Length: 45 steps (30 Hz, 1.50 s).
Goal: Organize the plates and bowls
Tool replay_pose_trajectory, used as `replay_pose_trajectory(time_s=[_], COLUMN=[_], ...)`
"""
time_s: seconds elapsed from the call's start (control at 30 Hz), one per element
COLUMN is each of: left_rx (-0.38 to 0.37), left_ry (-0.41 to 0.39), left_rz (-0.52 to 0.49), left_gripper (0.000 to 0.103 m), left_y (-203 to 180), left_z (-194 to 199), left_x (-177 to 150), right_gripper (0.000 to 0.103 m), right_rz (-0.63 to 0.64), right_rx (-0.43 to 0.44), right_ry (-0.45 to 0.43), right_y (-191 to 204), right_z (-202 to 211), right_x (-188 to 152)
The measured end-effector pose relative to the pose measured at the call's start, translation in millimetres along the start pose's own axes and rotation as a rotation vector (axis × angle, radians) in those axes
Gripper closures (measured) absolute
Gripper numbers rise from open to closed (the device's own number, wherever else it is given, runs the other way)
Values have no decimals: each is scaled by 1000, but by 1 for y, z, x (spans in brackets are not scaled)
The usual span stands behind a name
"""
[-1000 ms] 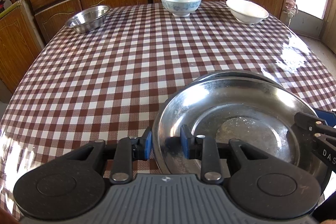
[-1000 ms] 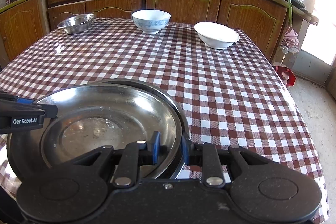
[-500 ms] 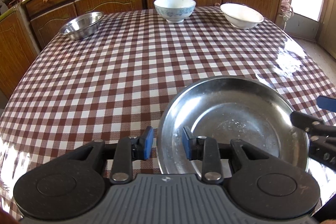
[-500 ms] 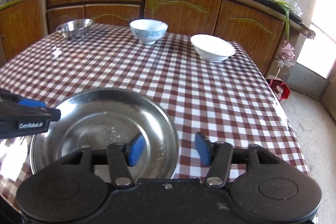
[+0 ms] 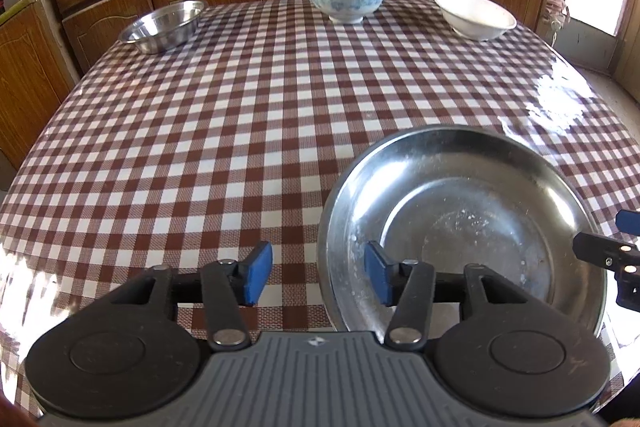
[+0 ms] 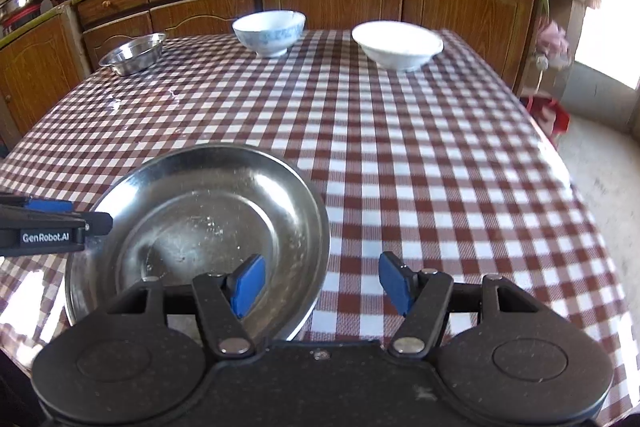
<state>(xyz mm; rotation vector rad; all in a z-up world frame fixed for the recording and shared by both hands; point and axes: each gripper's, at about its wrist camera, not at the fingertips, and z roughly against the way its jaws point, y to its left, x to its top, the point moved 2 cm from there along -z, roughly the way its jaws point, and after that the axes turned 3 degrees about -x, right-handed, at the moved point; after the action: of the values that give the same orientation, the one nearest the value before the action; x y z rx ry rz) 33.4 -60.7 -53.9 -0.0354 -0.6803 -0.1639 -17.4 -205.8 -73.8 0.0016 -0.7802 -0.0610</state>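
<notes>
Both tongs have let go of the steel plate (image 5: 460, 227), which now lies flat on the checked worktop (image 5: 240, 127); left tongs (image 5: 318, 277) and right tongs (image 6: 322, 281) are opening, straddling its rim without pressing it.

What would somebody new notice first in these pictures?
The big round stainless steel plate at the near edge of the brown-and-white checked tablecloth stands out first. Both hand-held grippers, left and right, straddle its rim, jaws opening. Three bowls line the far edge.
</notes>
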Motion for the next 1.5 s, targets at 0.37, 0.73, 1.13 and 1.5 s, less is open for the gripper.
replay_pose_trajectory(time_s=[0.37, 0.73, 1.13, 1.5], left_rx=[-64, -61, -53, -21], left_ry=[33, -1, -92, -157], left_rz=[-5, 2, 21, 54], left_gripper=[70, 71, 71, 71], left_y=[-4, -3, 1, 20], left_z=[-14, -5, 26, 37], left_x=[-1, 4, 37, 81], right_gripper=[38, 71, 71, 71], right_rz=[-113, -73, -42, -1], right_rx=[84, 69, 62, 74], right_ry=[73, 26, -79, -148], right_y=[-4, 5, 9, 24], right_z=[-20, -8, 21, 26], right_x=[-7, 2, 43, 102])
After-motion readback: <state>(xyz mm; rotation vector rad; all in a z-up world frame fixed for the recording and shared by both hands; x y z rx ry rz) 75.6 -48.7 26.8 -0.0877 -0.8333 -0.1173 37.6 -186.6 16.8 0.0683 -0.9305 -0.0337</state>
